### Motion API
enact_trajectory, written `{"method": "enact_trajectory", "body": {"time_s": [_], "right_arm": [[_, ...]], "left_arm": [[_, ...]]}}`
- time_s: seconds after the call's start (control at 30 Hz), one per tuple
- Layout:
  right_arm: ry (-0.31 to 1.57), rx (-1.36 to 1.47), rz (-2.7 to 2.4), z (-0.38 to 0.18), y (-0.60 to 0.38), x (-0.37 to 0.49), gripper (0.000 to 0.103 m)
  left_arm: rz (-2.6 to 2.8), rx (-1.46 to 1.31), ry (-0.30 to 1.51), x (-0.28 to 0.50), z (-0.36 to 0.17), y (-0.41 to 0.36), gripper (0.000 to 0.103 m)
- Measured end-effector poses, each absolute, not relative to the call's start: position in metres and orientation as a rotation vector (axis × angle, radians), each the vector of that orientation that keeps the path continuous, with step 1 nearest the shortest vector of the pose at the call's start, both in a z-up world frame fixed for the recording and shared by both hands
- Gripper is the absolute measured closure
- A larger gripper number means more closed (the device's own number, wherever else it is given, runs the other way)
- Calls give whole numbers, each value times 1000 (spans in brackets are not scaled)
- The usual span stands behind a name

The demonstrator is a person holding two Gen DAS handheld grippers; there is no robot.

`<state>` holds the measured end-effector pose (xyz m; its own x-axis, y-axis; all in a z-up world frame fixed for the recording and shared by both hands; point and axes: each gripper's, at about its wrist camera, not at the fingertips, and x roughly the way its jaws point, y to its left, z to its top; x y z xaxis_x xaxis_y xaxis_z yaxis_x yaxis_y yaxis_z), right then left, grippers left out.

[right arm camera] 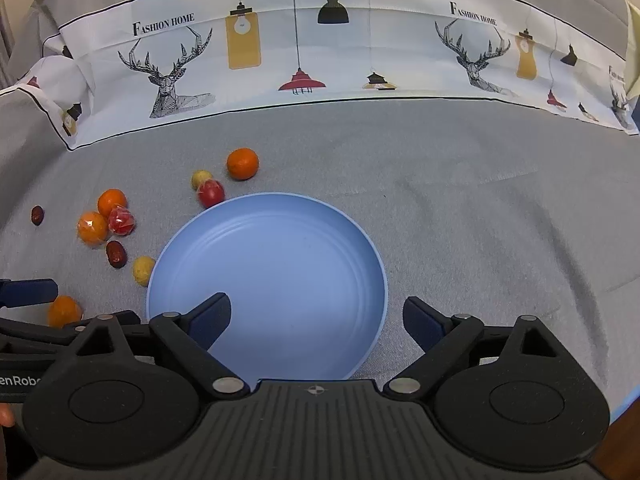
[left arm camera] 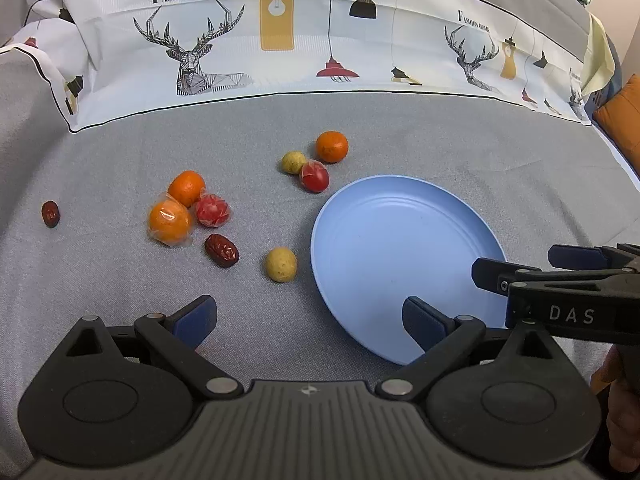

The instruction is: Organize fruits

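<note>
Plate (right arm camera: 280, 264) near edge hidden behind my right gripper (right arm camera: 316, 320); both it and my left gripper (left arm camera: 310, 320) hover spread, holding nothing.

1. You have a grey cloth (left arm camera: 400, 132) spread under everything.
2. Behind it you see a white printed sheet (left arm camera: 304, 40) with deer, hanging lamps and "Fashion Home" lettering.
3. At your far right, an orange cushion (left arm camera: 624, 116) shows.
</note>
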<state>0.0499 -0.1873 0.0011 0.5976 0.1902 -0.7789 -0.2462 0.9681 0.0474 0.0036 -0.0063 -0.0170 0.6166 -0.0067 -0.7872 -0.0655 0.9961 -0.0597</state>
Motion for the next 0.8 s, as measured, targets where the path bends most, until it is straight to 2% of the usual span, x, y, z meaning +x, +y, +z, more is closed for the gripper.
{"method": "enact_trajectory", "body": {"time_s": [0.23, 0.4, 0.8], "right_arm": [[879, -103, 252, 3, -185, 50, 16], [870, -105, 248, 2, -185, 49, 20], [864, -83, 258, 3, -186, 49, 21]], "left_arm": [[76, 8, 886, 3, -18, -9, 3], [59, -27, 906, 3, -17, -9, 3], [59, -27, 902, 7, -13, -9, 3]]}}
